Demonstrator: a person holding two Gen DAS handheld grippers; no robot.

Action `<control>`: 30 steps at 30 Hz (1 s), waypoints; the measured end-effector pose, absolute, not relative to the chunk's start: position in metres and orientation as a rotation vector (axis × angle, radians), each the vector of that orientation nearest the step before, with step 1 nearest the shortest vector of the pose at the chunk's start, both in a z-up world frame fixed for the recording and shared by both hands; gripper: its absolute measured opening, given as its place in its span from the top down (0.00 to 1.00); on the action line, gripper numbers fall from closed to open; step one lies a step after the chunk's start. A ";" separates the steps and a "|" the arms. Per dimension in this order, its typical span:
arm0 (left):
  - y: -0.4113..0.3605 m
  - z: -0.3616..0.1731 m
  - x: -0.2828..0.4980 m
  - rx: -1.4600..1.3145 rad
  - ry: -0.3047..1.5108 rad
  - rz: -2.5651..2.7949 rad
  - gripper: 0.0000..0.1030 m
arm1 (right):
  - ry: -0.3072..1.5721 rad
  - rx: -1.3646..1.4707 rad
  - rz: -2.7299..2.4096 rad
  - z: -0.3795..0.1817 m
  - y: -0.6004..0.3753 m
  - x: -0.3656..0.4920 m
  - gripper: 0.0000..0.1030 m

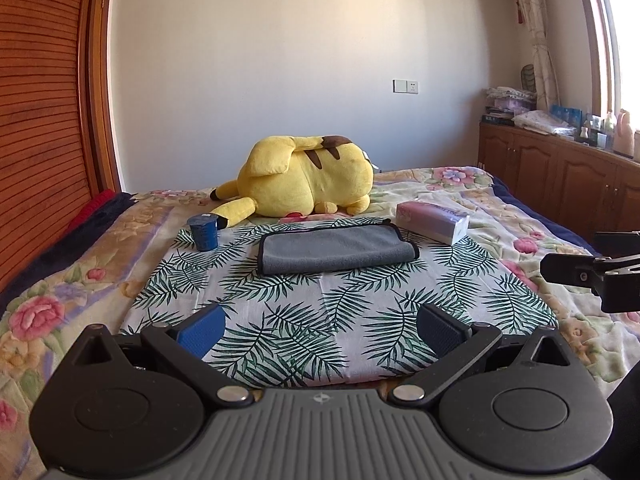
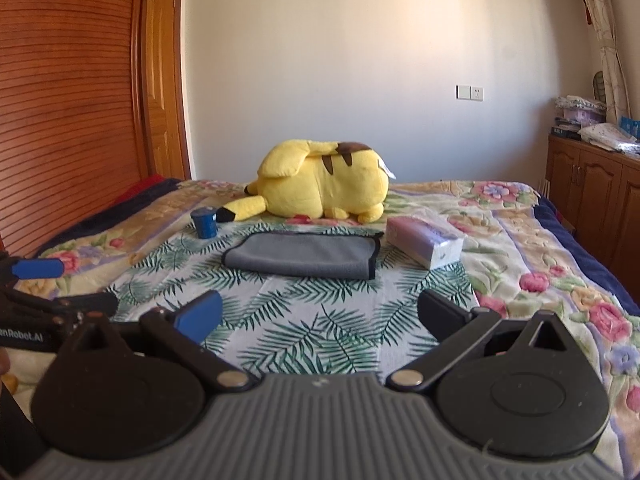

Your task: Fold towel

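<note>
One grey towel [image 1: 336, 249] with a dark edge is lying folded on one palm-leaf cloth [image 1: 320, 304] that is covering the middle of the bed [image 1: 60, 272]. In the left wrist view it is sitting at 12 o'clock from the left tongs [image 1: 320, 330], well apart from them. In the right wrist view the towel [image 2: 302, 256] is likewise lying at 12 o'clock from the right tongs [image 2: 320, 316].

Both pairs of tongs are hovering over the near part of the cloth with their fingers spread wide, gripping nothing.

One blue cup [image 1: 203, 233] is standing at 9 o'clock from the towel, near it. One tissue pack [image 1: 432, 222] is lying at 2 o'clock from the towel, close to its corner. One yellow plush toy [image 1: 304, 178] is resting at 12 o'clock beyond the towel. One wooden cabinet [image 1: 560, 176] is running along the wall at 3 o'clock.
</note>
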State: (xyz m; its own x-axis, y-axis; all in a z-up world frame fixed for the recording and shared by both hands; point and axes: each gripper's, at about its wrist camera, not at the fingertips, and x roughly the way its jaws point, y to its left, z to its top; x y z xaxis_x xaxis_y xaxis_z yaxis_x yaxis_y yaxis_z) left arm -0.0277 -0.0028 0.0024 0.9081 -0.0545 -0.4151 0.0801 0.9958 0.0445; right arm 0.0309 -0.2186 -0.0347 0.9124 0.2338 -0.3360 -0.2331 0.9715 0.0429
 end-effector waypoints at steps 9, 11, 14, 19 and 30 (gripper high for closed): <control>-0.002 -0.009 -0.027 0.074 0.425 -0.042 0.16 | 0.348 -0.011 0.228 -0.044 -0.218 0.032 0.00; -0.002 -0.009 -0.029 0.075 0.417 -0.043 0.16 | 0.347 -0.014 0.229 -0.045 -0.217 0.032 0.00; -0.002 -0.009 -0.030 0.071 0.406 -0.044 0.16 | 0.350 -0.031 0.227 -0.046 -0.216 0.033 0.00; -0.002 -0.007 -0.034 0.078 0.377 -0.047 0.16 | 0.338 -0.041 0.218 -0.045 -0.214 0.032 0.00; -0.008 -0.003 -0.042 0.103 0.320 -0.052 0.16 | 0.275 -0.022 0.196 -0.043 -0.218 0.024 0.00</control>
State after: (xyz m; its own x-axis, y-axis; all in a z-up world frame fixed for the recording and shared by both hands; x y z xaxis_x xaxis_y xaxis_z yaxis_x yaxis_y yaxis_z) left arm -0.0421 -0.0076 -0.0029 0.9478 -0.0346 -0.3169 0.0673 0.9934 0.0927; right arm 0.0245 -0.2182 -0.0426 0.9435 0.1891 -0.2721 -0.1951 0.9808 0.0048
